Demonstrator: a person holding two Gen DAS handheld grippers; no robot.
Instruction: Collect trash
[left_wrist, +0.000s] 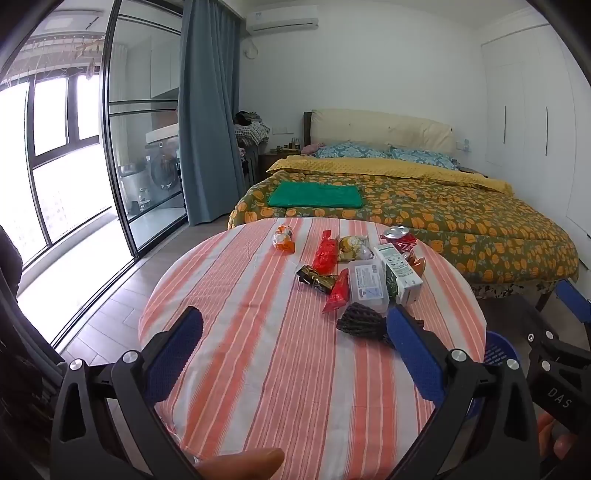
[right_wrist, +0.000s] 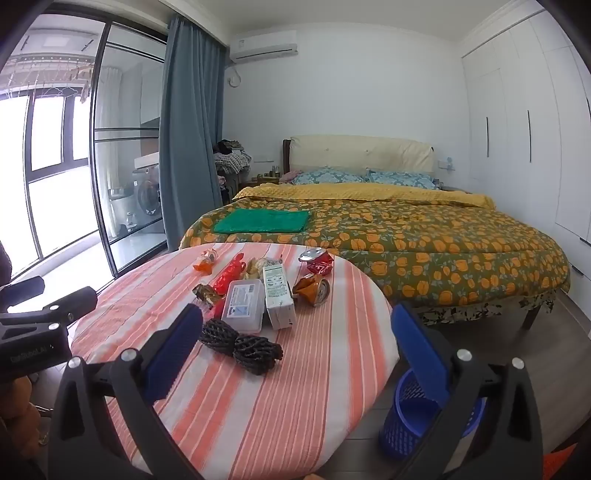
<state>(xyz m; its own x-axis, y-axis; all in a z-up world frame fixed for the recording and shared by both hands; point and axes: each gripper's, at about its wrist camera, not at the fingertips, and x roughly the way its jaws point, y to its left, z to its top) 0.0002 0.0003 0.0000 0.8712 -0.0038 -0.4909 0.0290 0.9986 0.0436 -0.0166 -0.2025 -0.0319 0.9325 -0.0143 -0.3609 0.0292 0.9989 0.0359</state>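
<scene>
Round table (right_wrist: 288, 398) under a cloth of orange and white stripes, littered toward its far side — black foam netting (right_wrist: 240, 347) nearest, then a clear plastic box (right_wrist: 244, 304) just beside a white carton (right_wrist: 279, 297), red wrappers (left_wrist: 325, 254), a dark wrapper (left_wrist: 316, 278), an orange packet (left_wrist: 283, 238) and two crushed cans (right_wrist: 314, 260). On the wood floor (right_wrist: 517, 354) beside it — a blue mesh basket (right_wrist: 410, 421).

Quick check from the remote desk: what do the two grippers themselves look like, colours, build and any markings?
Both match: left gripper and right gripper have black angular plastic frames, silver bolts and blue textured pads. White lettering marks each body, "DAS" on the right one; the left's is blurred. No sleeves visible.
</scene>
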